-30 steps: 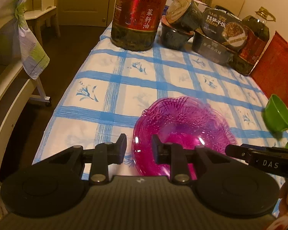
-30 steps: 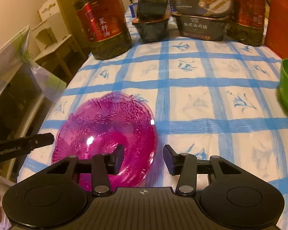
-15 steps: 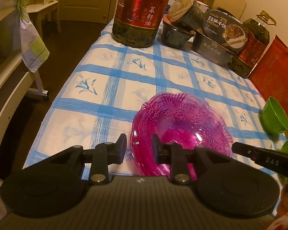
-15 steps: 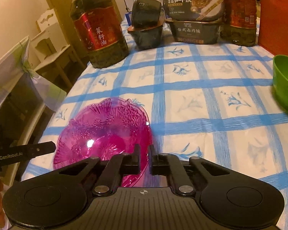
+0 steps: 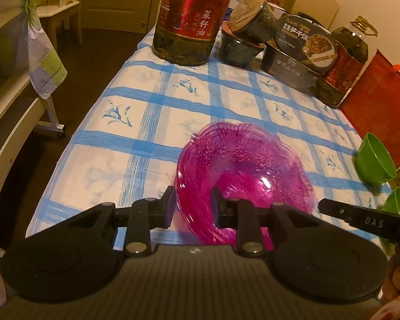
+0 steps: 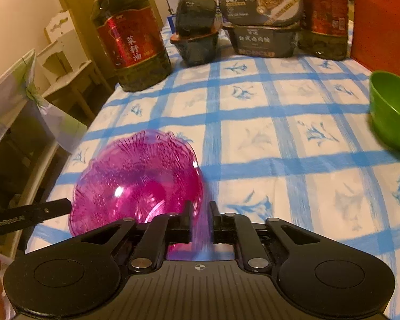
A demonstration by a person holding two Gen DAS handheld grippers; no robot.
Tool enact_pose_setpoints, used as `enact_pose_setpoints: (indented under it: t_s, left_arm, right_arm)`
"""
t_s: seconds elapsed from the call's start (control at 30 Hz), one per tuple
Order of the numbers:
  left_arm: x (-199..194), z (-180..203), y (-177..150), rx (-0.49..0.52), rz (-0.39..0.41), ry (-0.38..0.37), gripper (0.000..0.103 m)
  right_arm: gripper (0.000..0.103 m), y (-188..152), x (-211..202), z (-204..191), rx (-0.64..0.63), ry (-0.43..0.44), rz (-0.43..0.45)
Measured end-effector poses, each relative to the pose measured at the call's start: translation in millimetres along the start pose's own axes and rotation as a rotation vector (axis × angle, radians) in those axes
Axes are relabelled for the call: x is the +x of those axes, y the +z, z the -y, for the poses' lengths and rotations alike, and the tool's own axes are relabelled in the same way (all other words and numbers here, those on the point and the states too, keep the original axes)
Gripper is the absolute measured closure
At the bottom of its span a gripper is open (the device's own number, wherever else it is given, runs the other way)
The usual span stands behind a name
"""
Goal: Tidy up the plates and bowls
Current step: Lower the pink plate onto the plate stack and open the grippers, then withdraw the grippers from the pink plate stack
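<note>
A clear magenta plastic bowl [image 5: 242, 170] is at the near left of the blue-checked table [image 5: 152, 112], tilted up off the cloth. It also shows in the right wrist view [image 6: 136, 178]. My right gripper [image 6: 200, 213] is shut on the bowl's right rim. My left gripper [image 5: 192, 200] is open, its jaws straddling the bowl's left rim without closing on it. A green bowl [image 6: 392, 109] stands at the right table edge; in the left wrist view two green bowls [image 5: 373, 160] [image 5: 397, 202] show there.
At the back of the table stand a big oil bottle with a red label [image 5: 192, 16], stacked dark food tubs [image 5: 242, 37], boxed meals [image 6: 261, 21] and a second oil bottle [image 5: 344, 61]. A red bag [image 5: 378, 101] is at the right. A chair with a cloth [image 5: 42, 61] is left of the table.
My right gripper has shut on the magenta bowl's rim and lifted that side, tilting the bowl. My left gripper has stayed open at the opposite rim.
</note>
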State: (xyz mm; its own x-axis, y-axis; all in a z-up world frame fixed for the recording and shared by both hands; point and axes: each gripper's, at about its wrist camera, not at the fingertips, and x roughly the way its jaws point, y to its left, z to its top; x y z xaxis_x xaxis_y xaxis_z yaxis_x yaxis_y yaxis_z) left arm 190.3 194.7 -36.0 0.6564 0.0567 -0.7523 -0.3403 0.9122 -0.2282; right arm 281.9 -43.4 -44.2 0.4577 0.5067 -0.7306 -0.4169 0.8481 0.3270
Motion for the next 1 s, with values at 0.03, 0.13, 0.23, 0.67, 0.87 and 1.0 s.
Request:
enact_pose_setpoints:
  t_s: [0.03,0.13,0.23,0.67,0.87,1.0]
  left_arm:
    - [-3,2,-3,0.004,0.002,-0.001,0.078]
    - [-14,6,-11,0.010,0.010,0.002,0.073]
    - [-25,10,-21,0.012,0.012,0.004,0.062]
    - [-73,27,-71,0.024,0.000,0.000,0.021]
    - [-95,44,-94,0.039,-0.003,-0.019,0.012]
    - [-110,58,-107,0.060,-0.003,-0.026,0.012]
  right_arm:
    - [0.073,-2,-2,0,0.003,-0.002,-0.001]
    - [0.064,-12,-12,1,0.010,0.006,-0.008]
    - [0.062,-24,-23,1,0.012,-0.006,-0.025]
    - [0.037,-83,-87,1,0.003,-0.068,-0.060]
    - [0.037,-105,-121,4,0.017,-0.076,-0.060]
    - [0.037,-119,-146,10,0.019,-0.091,-0.040]
